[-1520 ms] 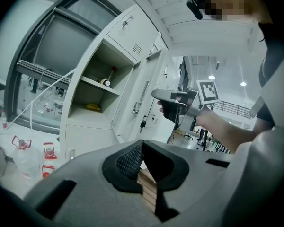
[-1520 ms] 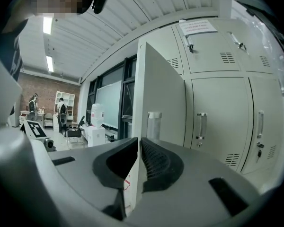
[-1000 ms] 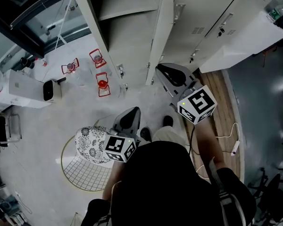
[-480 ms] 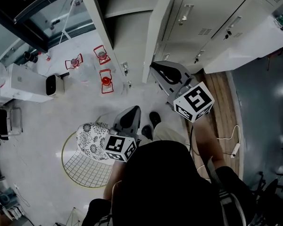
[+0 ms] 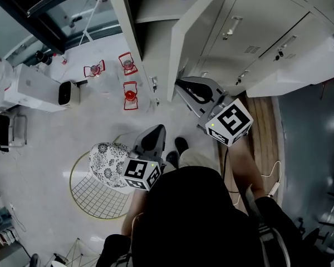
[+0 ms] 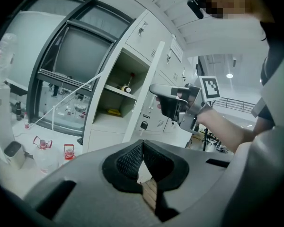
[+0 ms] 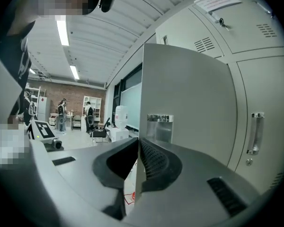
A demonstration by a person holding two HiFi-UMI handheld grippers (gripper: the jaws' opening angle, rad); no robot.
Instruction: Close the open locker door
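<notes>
The pale grey locker door [image 5: 197, 32] stands open, its free edge toward me; it fills the right gripper view [image 7: 189, 108]. Behind it lies the open compartment [image 6: 116, 105], with a small bottle [image 6: 128, 88] on the shelf. My right gripper [image 5: 181, 85] is shut and empty, its tip right by the door's lower free edge [image 5: 171, 93]; whether it touches the door I cannot tell. Its jaws meet at the tip [image 7: 138, 143], in line with the door's edge. My left gripper [image 5: 152, 138] hangs lower over the floor, shut [image 6: 142, 144] with nothing in it.
Red-framed lantern-like items [image 5: 131, 95] stand on the floor left of the locker, beside a white appliance [image 5: 39, 88]. A wire stool with a patterned cushion [image 5: 108, 166] sits by my left gripper. Closed lockers [image 5: 267, 32] run to the right above a wooden floor strip [image 5: 261, 115].
The head view has shifted and more of the door's face shows now. My right gripper has stayed close to the door's free edge. The left gripper has hardly moved.
</notes>
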